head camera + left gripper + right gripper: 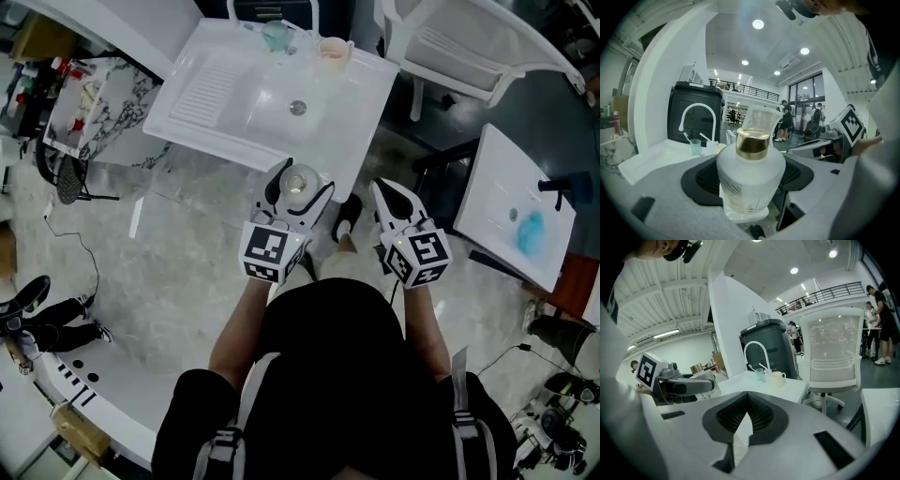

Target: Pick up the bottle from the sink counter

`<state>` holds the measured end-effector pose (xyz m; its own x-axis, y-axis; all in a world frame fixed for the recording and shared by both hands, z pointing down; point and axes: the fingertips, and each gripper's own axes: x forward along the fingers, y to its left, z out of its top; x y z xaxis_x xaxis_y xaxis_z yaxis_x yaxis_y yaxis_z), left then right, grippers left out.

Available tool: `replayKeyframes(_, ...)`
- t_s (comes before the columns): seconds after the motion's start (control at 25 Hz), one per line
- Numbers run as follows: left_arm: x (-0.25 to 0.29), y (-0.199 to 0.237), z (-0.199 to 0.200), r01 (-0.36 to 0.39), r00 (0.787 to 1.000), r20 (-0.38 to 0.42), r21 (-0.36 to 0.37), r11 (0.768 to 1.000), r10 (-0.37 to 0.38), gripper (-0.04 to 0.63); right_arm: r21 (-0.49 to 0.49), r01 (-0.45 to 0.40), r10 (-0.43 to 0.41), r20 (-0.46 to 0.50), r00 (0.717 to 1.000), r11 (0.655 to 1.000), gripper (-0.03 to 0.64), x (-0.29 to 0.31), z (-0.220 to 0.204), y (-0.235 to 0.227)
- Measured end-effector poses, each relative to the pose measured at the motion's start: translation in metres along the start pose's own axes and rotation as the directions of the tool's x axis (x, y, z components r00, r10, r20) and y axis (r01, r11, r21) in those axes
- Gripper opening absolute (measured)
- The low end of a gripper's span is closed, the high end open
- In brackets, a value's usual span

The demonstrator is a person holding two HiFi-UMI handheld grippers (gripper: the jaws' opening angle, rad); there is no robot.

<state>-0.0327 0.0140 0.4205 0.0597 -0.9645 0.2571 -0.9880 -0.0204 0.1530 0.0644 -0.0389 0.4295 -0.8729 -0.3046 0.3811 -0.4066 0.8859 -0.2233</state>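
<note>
We have the bottle [750, 180] clamped between the pads of the left tongs [298, 180], which close on its frosted white body from either side. So the bottle lies dead ahead of those tongs and within them, not out on the sink surface [216, 84]. It stands upright: its long axis runs vertically, crosswise to the tongs' reach, with the gold collar and clear cap pointing up towards the head camera. From above it sits at the near edge of the surface, on our side of the basin. In the left gripper view we see floor below its base, so we judge it lifted clear, though the head view alone does not settle that. The right tongs [387, 195] are just beside the left, to the right, pressed together with nothing between them. The left hand is the only one that matters here, and any further move should keep the bottle vertical.
</note>
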Motion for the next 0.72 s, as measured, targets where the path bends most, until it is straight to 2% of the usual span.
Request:
replayKeyframes(0.4,-0.112,-0.016,-0.013,0.000,1.000,0.014,0.001,1.000,0.000,0.336,-0.024,0.011,-0.010,0.032,0.999,1.000,0.003,-0.052,-0.023,0.089)
replayKeyframes(0.72,-0.166,-0.024,-0.018,0.003,0.999,0.036,-0.001,1.000,-0.003,0.336,-0.027,0.005,-0.003,0.076,0.997,1.000,0.003,-0.078,-0.026,0.132)
